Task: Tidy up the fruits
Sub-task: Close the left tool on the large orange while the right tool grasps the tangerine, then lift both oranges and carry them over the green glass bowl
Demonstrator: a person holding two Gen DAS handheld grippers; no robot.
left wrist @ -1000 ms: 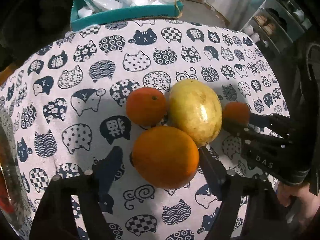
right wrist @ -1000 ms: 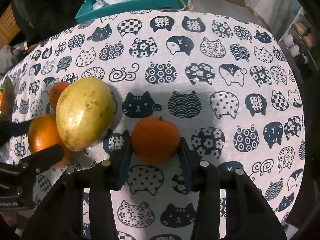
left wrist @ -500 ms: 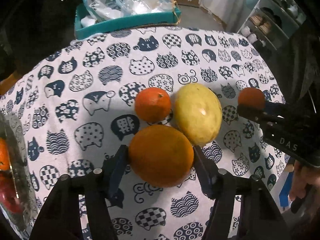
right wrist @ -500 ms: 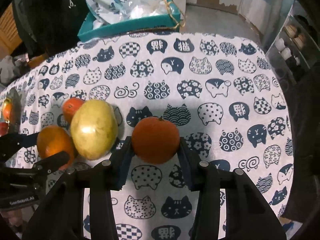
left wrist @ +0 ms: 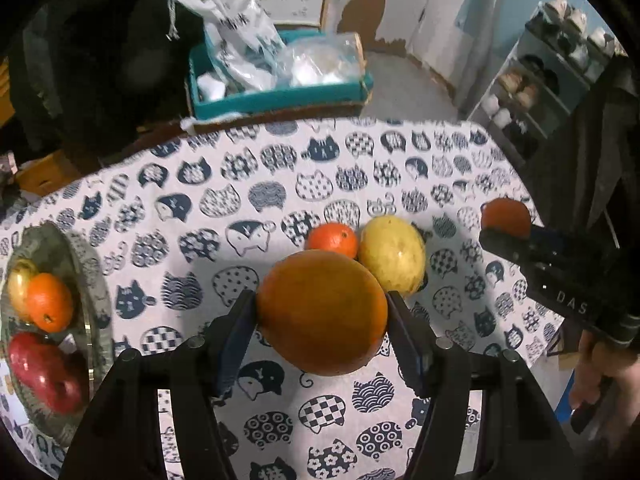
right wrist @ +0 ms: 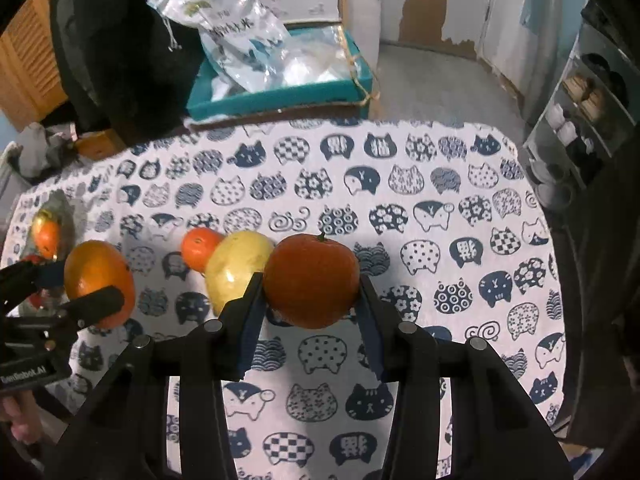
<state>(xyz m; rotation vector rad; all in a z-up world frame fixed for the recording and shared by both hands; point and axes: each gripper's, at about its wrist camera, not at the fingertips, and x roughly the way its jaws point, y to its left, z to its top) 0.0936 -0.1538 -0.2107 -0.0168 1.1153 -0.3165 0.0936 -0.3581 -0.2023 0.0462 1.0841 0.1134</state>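
Landmark: yellow fruit (left wrist: 393,253) lying on the cat-print tablecloth (left wrist: 248,200).

Left wrist view: left gripper (left wrist: 322,312) clenched on the large orange (left wrist: 322,312), one finger pressed to each side; the fruit appears clear of the cloth, in front of the yellow fruit and overlapping its near-left edge. A small orange (left wrist: 333,239) lies on the cloth touching the yellow fruit's left side. Right of the yellow fruit, the right gripper (left wrist: 505,227) is seen side-on with a tangerine (left wrist: 505,216) between its fingers.

Only this view shows the dish clearly: a metal plate (left wrist: 94,280) far left of the yellow fruit, near the table edge. In it: a red apple (left wrist: 42,372) nearest the camera, an orange fruit (left wrist: 50,307) behind it, and a yellowish fruit (left wrist: 18,282) partly hidden by that one.

Right wrist view: right gripper (right wrist: 312,282) gripping the tangerine, stem up, just right of the yellow fruit and covering part of it. Here the plate is only a blurred patch at far left. This view shows more bare cloth to the right of the yellow fruit.

Both views: beyond the table's far edge, behind the yellow fruit, a teal box (right wrist: 280,94) holding plastic bags (right wrist: 240,40). Shelving with shoes (left wrist: 532,80) stands at far right.
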